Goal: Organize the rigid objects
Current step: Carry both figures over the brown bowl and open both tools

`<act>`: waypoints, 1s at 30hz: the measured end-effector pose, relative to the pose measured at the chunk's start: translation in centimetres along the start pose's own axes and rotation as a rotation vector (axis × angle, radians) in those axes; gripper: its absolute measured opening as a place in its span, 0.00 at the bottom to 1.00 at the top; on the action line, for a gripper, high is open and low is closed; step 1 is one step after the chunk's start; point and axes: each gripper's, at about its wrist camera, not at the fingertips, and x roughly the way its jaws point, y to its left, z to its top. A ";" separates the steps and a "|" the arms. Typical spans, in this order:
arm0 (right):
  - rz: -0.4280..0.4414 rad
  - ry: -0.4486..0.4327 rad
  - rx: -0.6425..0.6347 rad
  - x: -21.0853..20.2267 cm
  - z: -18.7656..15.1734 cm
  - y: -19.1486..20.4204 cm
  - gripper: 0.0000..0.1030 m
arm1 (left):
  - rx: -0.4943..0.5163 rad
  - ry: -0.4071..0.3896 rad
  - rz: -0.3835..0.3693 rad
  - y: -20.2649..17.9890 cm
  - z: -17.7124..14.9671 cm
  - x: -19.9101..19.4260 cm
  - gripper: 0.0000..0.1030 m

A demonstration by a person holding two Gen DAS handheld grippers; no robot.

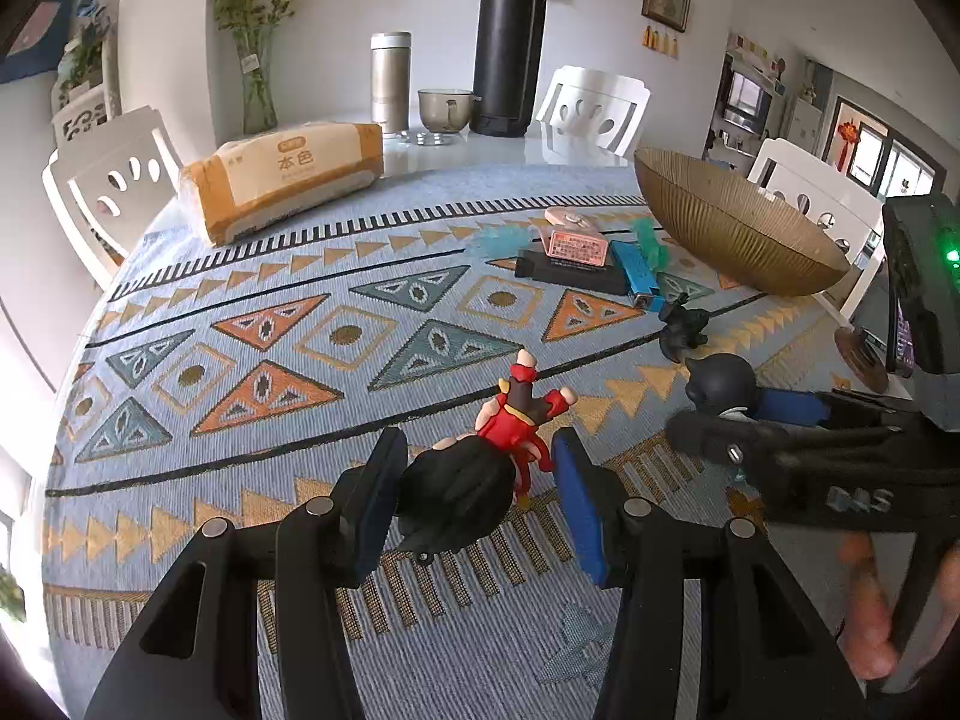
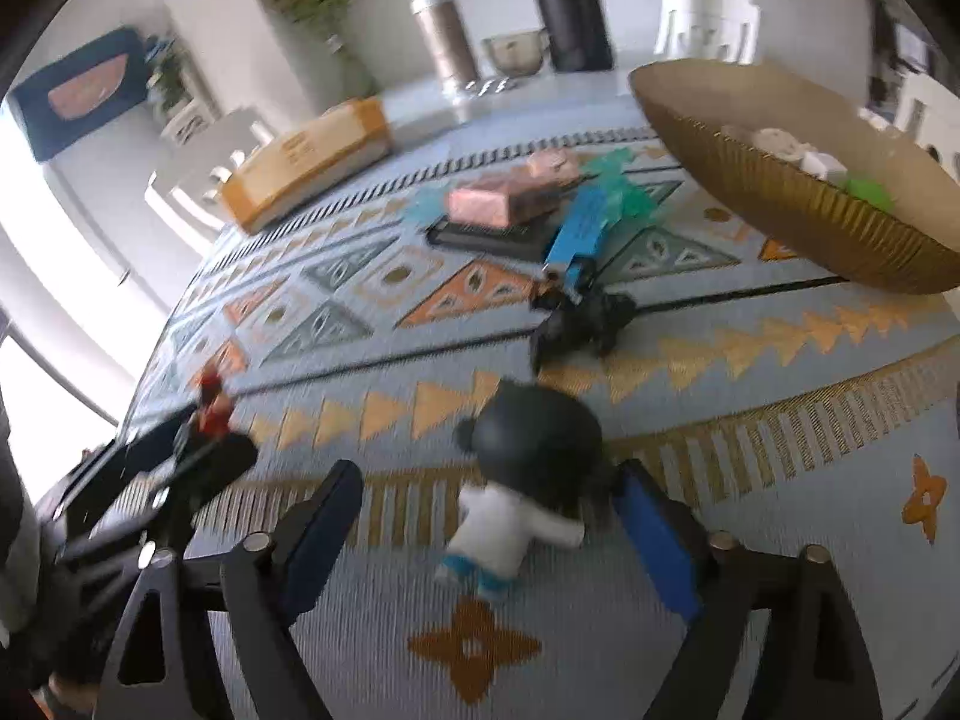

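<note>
- Left gripper [image 1: 474, 495]: jaws spread wide either side of the red-robed figurine [image 1: 480, 468], which lay on the patterned surface [image 1: 300, 372]; contact with the pads could not be told.
- Right gripper [image 2: 486, 534]: jaws open around the dark-headed white figurine [image 2: 522, 480], its head against the right pad.
- Middle distance: small black toy [image 2: 585, 321], then blue lighter [image 2: 579, 228] beside pink box [image 2: 504, 201].
- Far right: ribbed golden bowl [image 2: 780, 198] holding small items.

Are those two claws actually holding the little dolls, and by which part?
Neither grips yet. The left claw brackets the red doll's head; the right claw brackets the white doll.
</note>
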 end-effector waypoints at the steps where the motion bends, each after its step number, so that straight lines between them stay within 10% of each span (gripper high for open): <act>1: -0.031 -0.016 -0.007 0.0 0.0 0.0 0.61 | -0.001 0.000 0.000 0.0 0.0 0.0 0.46; 4: -0.002 -0.036 0.005 -0.5 -0.1 -0.3 0.41 | 0.001 0.003 -0.002 0.0 -0.1 0.0 0.46; 17: 0.001 -0.265 -0.047 -7.8 1.1 -1.0 0.40 | 0.025 -0.105 -0.052 -3.3 4.4 -3.5 0.45; 24: -0.251 -0.465 0.003 -14.7 5.7 -4.7 0.40 | 0.115 -0.201 -0.139 -10.2 12.4 -4.0 0.45; 30: -0.361 -0.445 0.115 -14.4 8.6 -9.3 0.40 | 0.103 -0.156 -0.224 -15.0 16.7 0.7 0.45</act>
